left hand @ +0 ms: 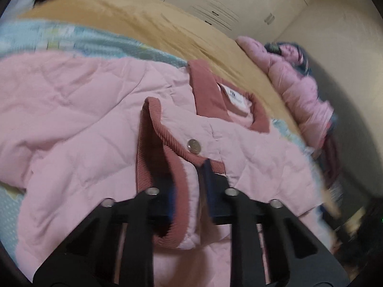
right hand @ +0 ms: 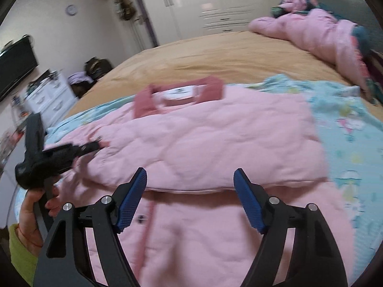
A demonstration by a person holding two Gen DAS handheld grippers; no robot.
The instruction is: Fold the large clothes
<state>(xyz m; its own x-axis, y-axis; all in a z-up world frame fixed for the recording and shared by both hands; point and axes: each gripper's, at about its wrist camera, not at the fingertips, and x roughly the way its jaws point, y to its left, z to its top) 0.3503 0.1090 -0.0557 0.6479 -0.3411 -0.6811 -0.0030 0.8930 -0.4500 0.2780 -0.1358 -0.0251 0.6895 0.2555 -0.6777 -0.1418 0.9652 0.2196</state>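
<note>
A large pink quilted jacket (left hand: 71, 107) with a dusty-rose ribbed collar (left hand: 210, 95) lies spread on the bed. In the left wrist view my left gripper (left hand: 191, 181) is shut on a rib-trimmed edge of the jacket just below a metal snap (left hand: 194, 146). The right wrist view shows the jacket (right hand: 203, 143) with one side folded over its front, collar (right hand: 179, 93) at the far end. My right gripper (right hand: 191, 191) hovers open over the jacket's near part, nothing between its blue pads (right hand: 134, 198). The left gripper (right hand: 95, 144), held by a hand (right hand: 33, 205), bites the jacket's left edge.
Under the jacket lies a light blue patterned blanket (right hand: 347, 124) on a tan bedsheet (right hand: 215, 52). Another pink puffy coat (right hand: 311, 31) lies at the bed's far right. White wardrobes (right hand: 215, 0), a white dresser (right hand: 47, 95) and a dark screen (right hand: 14, 64) stand beyond the bed.
</note>
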